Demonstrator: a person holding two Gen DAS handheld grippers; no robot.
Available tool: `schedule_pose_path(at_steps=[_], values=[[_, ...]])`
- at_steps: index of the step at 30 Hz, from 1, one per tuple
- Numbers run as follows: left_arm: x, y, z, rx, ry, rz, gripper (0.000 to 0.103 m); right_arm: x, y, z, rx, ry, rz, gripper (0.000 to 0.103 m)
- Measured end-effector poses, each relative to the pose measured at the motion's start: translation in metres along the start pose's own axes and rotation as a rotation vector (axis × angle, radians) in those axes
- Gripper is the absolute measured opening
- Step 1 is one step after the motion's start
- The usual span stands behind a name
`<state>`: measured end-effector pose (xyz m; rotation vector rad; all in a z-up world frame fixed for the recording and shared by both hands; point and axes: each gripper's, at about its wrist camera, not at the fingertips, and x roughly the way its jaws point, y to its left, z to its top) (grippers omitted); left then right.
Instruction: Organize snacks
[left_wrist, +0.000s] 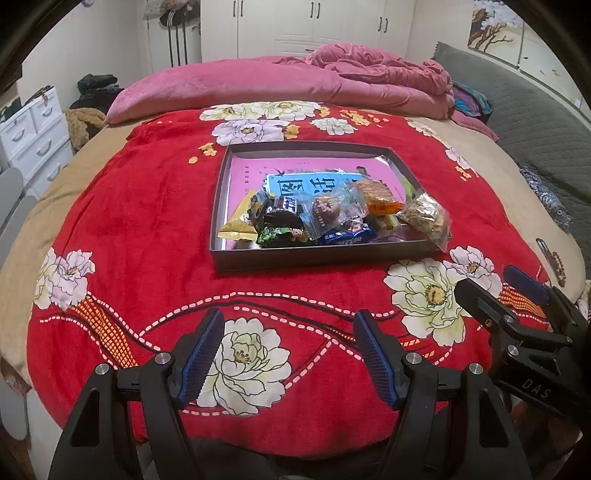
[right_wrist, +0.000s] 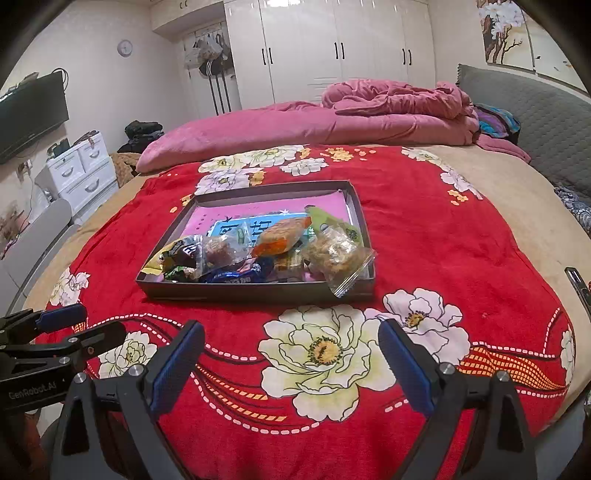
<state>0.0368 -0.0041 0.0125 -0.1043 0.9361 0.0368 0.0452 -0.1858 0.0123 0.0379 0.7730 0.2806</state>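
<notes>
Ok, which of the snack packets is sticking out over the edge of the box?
The clear bag of pale crumbly pieces at the box's near right corner. Its sealed end hangs over the front wall, while the other packets lie inside.

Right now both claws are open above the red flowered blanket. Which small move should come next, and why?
Probably bring the right claw forward toward the clear plastic bag of pale crumbly snack that hangs over the near right rim of the shallow dark cardboard tray. All other snacks lie inside; this bag sticks out, on the right claw's side. Both claws are empty, the left claw too.
</notes>
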Motion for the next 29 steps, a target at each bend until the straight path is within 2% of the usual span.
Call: schedule_pose_path(at_steps=[22,24,29], values=[[0.009,-0.001,-0.001,-0.011,0.031,0.0,0.074,0.0,-0.001,0.0,0.004,0.0,-0.005,0.097],[0.009,-0.001,-0.001,-0.012,0.025,0.0,0.074,0.001,-0.003,0.0,0.009,-0.002,-0.008,0.103],[0.009,0.012,0.006,-0.045,-0.021,0.035,0.076,0.004,-0.015,0.002,0.032,-0.009,-0.046,0.103]])
